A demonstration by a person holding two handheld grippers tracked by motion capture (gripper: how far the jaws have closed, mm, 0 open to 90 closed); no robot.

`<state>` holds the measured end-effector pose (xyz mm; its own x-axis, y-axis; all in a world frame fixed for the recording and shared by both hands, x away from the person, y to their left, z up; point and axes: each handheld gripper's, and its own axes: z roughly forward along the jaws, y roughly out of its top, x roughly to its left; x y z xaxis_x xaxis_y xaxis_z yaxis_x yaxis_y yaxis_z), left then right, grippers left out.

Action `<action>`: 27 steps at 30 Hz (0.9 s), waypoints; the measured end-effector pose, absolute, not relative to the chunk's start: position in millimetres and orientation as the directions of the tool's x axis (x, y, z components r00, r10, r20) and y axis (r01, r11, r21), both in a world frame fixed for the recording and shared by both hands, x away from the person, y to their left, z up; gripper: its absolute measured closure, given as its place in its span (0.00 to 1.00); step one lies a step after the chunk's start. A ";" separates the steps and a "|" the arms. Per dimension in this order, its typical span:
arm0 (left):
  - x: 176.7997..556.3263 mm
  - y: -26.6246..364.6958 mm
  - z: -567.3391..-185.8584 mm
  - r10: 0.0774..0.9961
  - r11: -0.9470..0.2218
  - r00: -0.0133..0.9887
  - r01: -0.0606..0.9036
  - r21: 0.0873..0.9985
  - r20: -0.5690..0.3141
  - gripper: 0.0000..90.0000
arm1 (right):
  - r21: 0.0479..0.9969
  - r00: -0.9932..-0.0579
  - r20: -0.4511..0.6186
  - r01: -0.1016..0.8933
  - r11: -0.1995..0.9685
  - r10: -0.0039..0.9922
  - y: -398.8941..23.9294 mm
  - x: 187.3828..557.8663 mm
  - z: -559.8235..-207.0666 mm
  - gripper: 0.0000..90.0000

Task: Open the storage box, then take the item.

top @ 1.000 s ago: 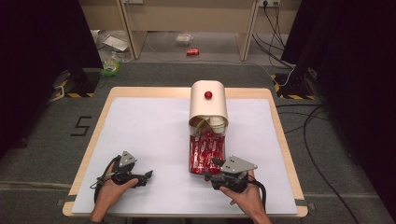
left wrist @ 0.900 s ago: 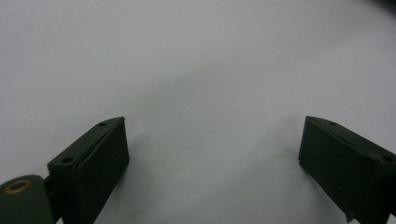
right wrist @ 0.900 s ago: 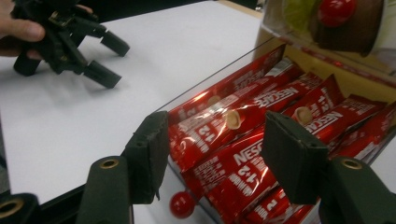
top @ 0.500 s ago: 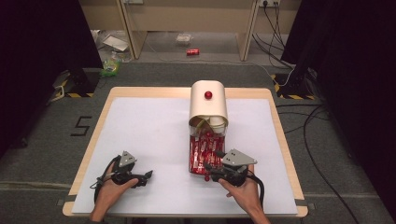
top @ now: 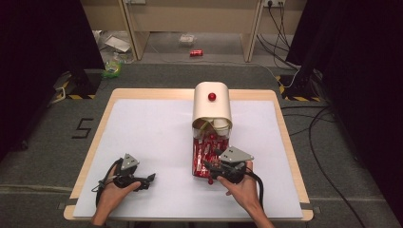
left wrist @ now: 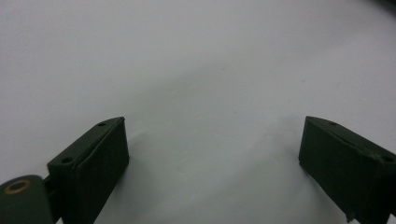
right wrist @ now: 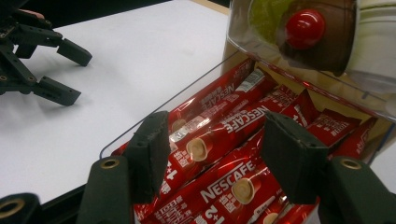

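Lower centre, the right hand-held gripper has edged left over the red coffee-stick sachets, jaws apart, grasping nothing; left hand-held gripper unmoved, released.

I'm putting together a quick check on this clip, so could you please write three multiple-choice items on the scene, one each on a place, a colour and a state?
1. Where do the sachets lie?
A. In the clear drawer in front of the dispenser
B. Beside the left gripper
C. On the floor

2. What colour is the knob on the dispenser?
A. Green
B. Red
C. Blue

3. How does the right gripper stand?
A. Shut on a sachet
B. Shut on the knob
C. Open above the sachets

Answers:
1 A: the right gripper view shows the red sachets piled within the clear walls below the dispenser.
2 B: the high view shows a red ball on the cream body.
3 C: its jaws stand apart over the pile, with no sachet pinched between them.
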<state>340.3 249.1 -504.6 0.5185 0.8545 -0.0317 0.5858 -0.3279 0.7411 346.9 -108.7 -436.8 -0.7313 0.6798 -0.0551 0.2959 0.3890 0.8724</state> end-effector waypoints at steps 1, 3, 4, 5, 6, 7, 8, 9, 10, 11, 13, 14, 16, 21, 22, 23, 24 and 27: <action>340.3 249.2 -504.5 0.854 -0.330 0.520 0.586 0.740 -0.030 0.08 | 0.871 -0.731 -0.053 0.300 0.390 0.681 -107.8 347.9 -436.8 0.48; 340.3 249.1 -504.6 0.854 -0.328 0.519 0.586 0.741 -0.032 0.08 | 0.870 -0.731 -0.050 0.303 0.390 0.681 -106.2 350.5 -437.0 0.48; 340.3 249.1 -504.6 0.854 -0.328 0.519 0.586 0.741 -0.032 0.08 | 0.868 -0.731 -0.052 0.304 0.392 0.681 -105.7 351.8 -436.8 0.48; 340.3 249.1 -504.6 0.855 -0.328 0.518 0.586 0.741 -0.032 0.08 | 0.868 -0.732 -0.051 0.304 0.392 0.680 -105.0 353.4 -436.9 0.48; 340.3 249.2 -504.6 0.854 -0.328 0.519 0.586 0.741 -0.032 0.08 | 0.868 -0.731 -0.050 0.305 0.392 0.680 -104.1 354.8 -437.1 0.48; 340.3 249.1 -504.6 0.855 -0.328 0.518 0.586 0.741 -0.032 0.08 | 0.867 -0.730 -0.050 0.307 0.392 0.682 -103.2 356.0 -437.2 0.48; 340.3 249.1 -504.6 0.854 -0.328 0.518 0.586 0.741 -0.032 0.08 | 0.865 -0.728 -0.051 0.310 0.395 0.683 -102.2 358.3 -437.6 0.48; 340.3 249.2 -504.6 0.854 -0.328 0.518 0.586 0.741 -0.032 0.08 | 0.865 -0.728 -0.051 0.310 0.395 0.683 -102.2 358.3 -437.6 0.48; 340.3 249.2 -504.6 0.854 -0.328 0.519 0.586 0.741 -0.032 0.08 | 0.864 -0.728 -0.052 0.311 0.397 0.683 -101.9 358.9 -437.7 0.48; 340.3 249.2 -504.6 0.854 -0.328 0.519 0.586 0.741 -0.032 0.08 | 0.863 -0.727 -0.050 0.313 0.396 0.684 -101.3 359.8 -438.0 0.48; 340.3 249.2 -504.6 0.855 -0.328 0.518 0.586 0.741 -0.032 0.08 | 0.862 -0.727 -0.052 0.314 0.399 0.684 -100.4 361.1 -438.2 0.49; 340.3 249.2 -504.6 0.855 -0.328 0.518 0.586 0.741 -0.032 0.08 | 0.862 -0.727 -0.052 0.314 0.399 0.684 -100.4 361.1 -438.2 0.49; 340.3 249.1 -504.6 0.855 -0.328 0.518 0.586 0.741 -0.032 0.08 | 0.858 -0.727 -0.049 0.320 0.402 0.685 -99.9 361.7 -438.4 0.49; 340.2 249.2 -504.5 0.854 -0.330 0.520 0.586 0.740 -0.030 0.08 | 0.851 -0.729 -0.054 0.324 0.413 0.683 -97.7 362.9 -440.2 0.48; 340.2 249.2 -504.5 0.854 -0.330 0.520 0.586 0.740 -0.030 0.08 | 0.851 -0.729 -0.054 0.324 0.413 0.683 -97.7 362.9 -440.2 0.48; 340.2 249.3 -504.5 0.854 -0.330 0.520 0.586 0.740 -0.030 0.08 | 0.846 -0.727 -0.056 0.330 0.419 0.685 -97.3 363.2 -440.8 0.49; 340.2 249.3 -504.5 0.854 -0.330 0.520 0.585 0.740 -0.030 0.08 | 0.846 -0.727 -0.056 0.330 0.419 0.685 -97.3 363.2 -440.8 0.49; 340.2 249.3 -504.5 0.854 -0.330 0.519 0.586 0.741 -0.031 0.08 | 0.843 -0.723 -0.050 0.339 0.417 0.689 -97.7 363.9 -441.1 0.49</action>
